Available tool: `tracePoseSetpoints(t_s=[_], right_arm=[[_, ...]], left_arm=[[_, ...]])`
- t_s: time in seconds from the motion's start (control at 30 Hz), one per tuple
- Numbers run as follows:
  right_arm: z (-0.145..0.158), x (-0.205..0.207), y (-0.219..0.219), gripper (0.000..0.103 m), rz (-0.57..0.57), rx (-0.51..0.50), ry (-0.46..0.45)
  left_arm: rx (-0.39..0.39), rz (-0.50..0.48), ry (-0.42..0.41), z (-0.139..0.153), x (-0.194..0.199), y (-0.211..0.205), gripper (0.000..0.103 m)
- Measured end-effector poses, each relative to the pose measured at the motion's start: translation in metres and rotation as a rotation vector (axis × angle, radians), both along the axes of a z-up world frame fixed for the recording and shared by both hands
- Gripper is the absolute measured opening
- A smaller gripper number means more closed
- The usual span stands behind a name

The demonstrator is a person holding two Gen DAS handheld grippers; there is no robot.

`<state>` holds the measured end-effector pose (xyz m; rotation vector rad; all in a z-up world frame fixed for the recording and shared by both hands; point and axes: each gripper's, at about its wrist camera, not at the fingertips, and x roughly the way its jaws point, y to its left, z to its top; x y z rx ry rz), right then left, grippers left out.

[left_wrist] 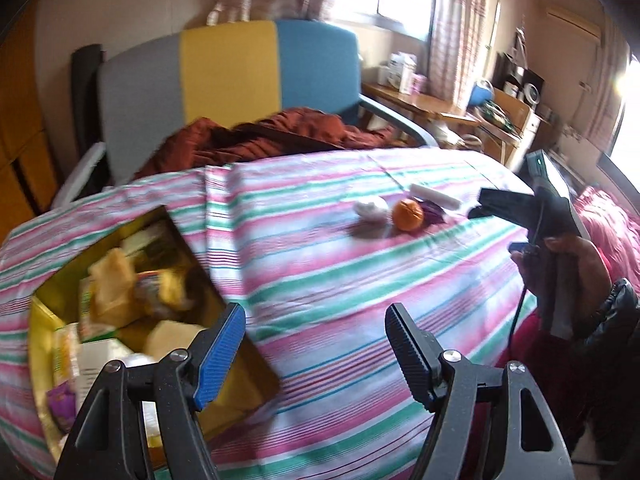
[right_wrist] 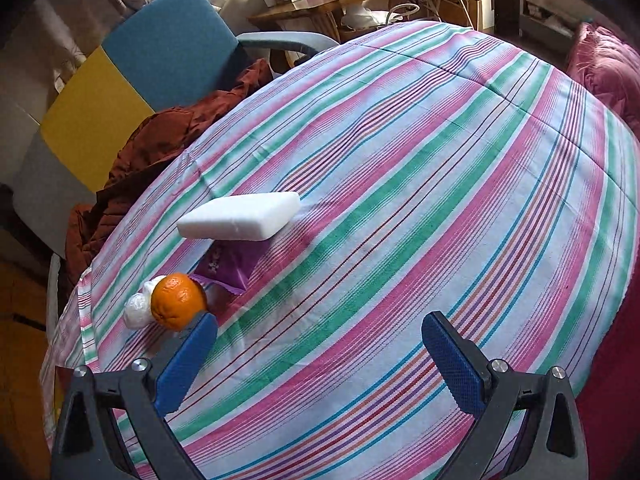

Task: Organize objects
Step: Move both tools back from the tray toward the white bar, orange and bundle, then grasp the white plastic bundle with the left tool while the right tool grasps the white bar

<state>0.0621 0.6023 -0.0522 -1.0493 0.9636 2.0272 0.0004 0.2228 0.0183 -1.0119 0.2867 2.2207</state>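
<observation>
Pink-green striped sheet point(right_wrist: 400, 184), orange fruit point(right_wrist: 178, 301), white block point(right_wrist: 240, 216), purple packet point(right_wrist: 232, 264)

We've got the box point(left_wrist: 52, 312) at the left on the striped cloth point(left_wrist: 320, 280), packets point(left_wrist: 108, 288) heaped in it (too blurred to name). Farther right sit the wad point(left_wrist: 371, 208), the orange point(left_wrist: 407, 214) just beside it, a pouch point(right_wrist: 232, 260) behind, the foam block point(right_wrist: 240, 216) seemingly resting on the pouch.

On our striped bedsheet point(right_wrist: 400, 208) we see an orange point(right_wrist: 178, 301), white block point(right_wrist: 240, 216), purple packet point(right_wrist: 234, 262), white wad point(right_wrist: 136, 312) and yellow box point(left_wrist: 256, 376).
</observation>
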Motion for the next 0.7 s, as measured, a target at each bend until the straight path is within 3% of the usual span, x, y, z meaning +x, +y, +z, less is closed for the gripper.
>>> tracePoseSetpoints(t_s=[0.3, 0.7], right_arm=[[0.001, 0.005, 0.002, 0.103, -0.020, -0.031, 0.050], [0.002, 0.014, 0.013, 0.103, -0.075, -0.082, 0.114]], left_arm=[[0.016, -0.044, -0.154, -0.024, -0.015, 0.053, 0.074], [-0.016, -0.087, -0.240, -0.054, -0.030, 0.106, 0.073]])
